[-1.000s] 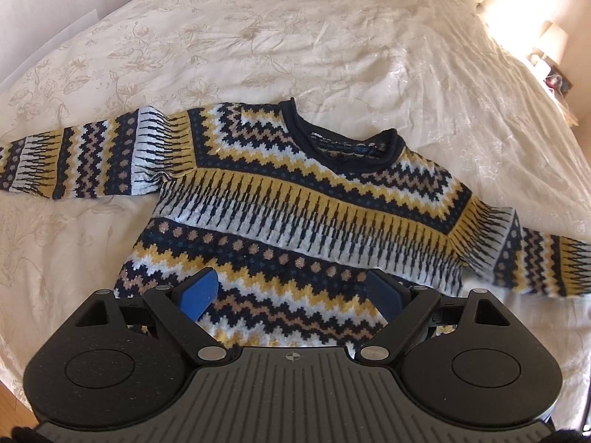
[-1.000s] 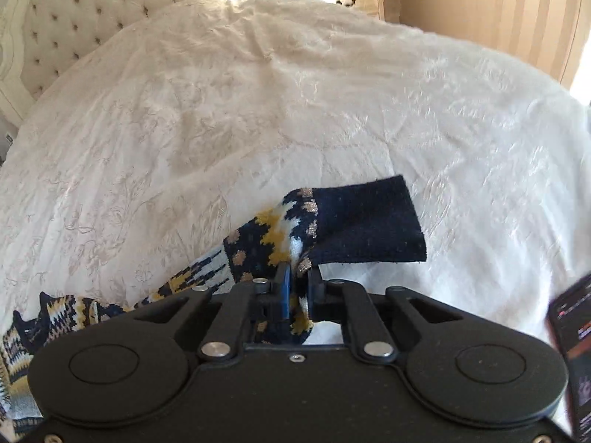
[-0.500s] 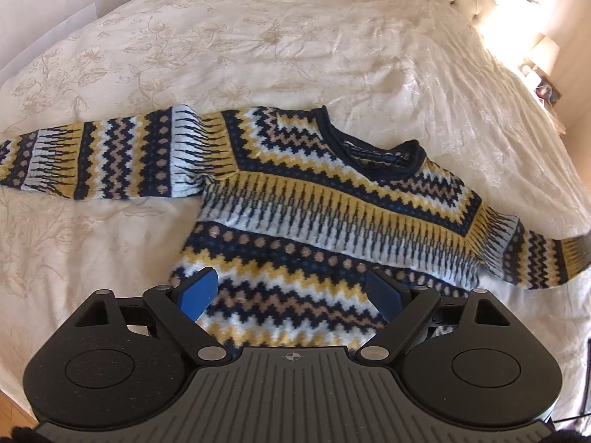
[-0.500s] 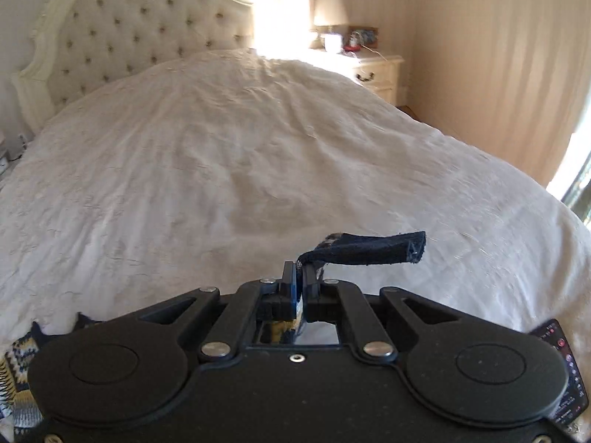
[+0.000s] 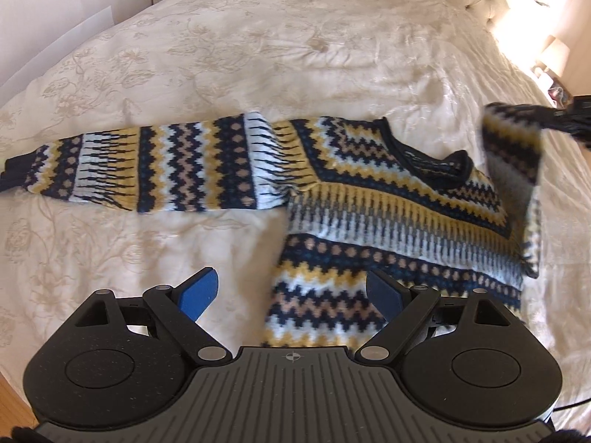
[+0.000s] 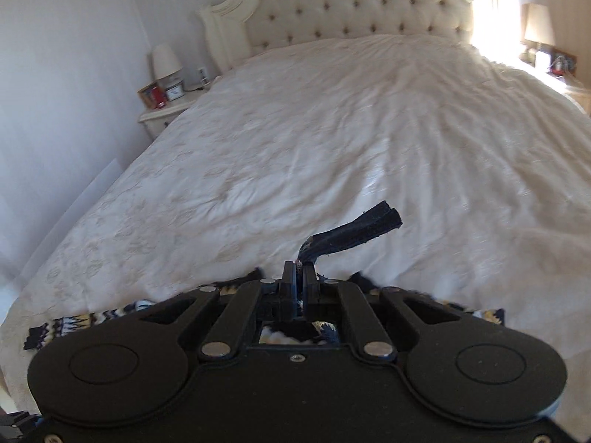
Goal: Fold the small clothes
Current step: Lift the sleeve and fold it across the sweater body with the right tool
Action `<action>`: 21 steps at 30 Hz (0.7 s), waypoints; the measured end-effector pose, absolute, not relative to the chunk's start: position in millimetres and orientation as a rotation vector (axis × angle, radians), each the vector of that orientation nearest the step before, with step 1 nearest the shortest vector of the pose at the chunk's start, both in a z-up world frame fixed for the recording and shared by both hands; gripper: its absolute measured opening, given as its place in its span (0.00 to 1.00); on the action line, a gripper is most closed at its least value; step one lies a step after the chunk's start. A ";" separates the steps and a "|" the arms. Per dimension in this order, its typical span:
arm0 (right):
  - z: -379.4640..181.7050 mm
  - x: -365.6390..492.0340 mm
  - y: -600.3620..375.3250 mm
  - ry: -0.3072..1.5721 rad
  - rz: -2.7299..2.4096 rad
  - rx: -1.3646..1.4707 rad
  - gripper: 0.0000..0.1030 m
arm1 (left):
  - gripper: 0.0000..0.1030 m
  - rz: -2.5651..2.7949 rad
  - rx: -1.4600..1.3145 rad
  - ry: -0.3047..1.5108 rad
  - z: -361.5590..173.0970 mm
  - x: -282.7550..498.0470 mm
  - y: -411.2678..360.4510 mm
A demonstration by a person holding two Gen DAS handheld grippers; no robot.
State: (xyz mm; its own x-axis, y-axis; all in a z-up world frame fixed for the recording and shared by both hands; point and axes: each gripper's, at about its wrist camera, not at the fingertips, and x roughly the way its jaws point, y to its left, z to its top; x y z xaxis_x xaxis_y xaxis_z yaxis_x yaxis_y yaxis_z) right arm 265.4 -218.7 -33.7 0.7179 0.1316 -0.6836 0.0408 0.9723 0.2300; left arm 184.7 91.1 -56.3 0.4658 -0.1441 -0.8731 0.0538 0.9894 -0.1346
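a patterned knit sweater [image 5: 388, 214] in navy, mustard, white and tan lies front-up on a cream embroidered bedspread [image 5: 229, 48], its body toward 4 o'clock in the left wrist view and one sleeve [image 5: 147, 170] stretched flat toward 9 o'clock; the other sleeve [image 5: 511, 147] is lifted off the bed at 2 o'clock, blurred, hanging over the shoulder; the right gripper [image 6: 299, 277] has its fingers pressed together on that sleeve's navy cuff [image 6: 354, 230], which sticks out past the fingertips toward 1 o'clock in its own view; the left gripper [image 5: 291, 291] hovers at 6 o'clock with its blue-padded fingers [image 5: 199, 289] spread wide and holding nothing, one pad over bare bedspread, the other over the sweater's hem; a tufted headboard [image 6: 351, 7] stands at 12 o'clock in the right wrist view; a nightstand [image 6: 166, 110] with a lamp [image 6: 164, 61] sits at 10 o'clock.
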 end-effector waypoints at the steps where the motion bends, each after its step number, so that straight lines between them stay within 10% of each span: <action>1: -44.2 269.4 -202.4 0.786 0.073 0.223 0.08 | 0.85 -0.115 -0.090 1.081 -57.3 185.5 96.5; 8: -99.4 276.5 -117.7 0.872 0.210 0.148 0.18 | 0.85 -0.088 -0.089 1.084 -64.8 195.2 122.1; 12: -108.4 264.3 -110.8 0.879 0.227 0.128 0.59 | 0.85 -0.100 -0.091 1.083 -67.6 204.9 122.4; 21: -132.2 233.1 -165.1 0.978 0.122 0.133 0.64 | 0.85 -0.198 -0.067 1.095 -82.9 238.9 73.5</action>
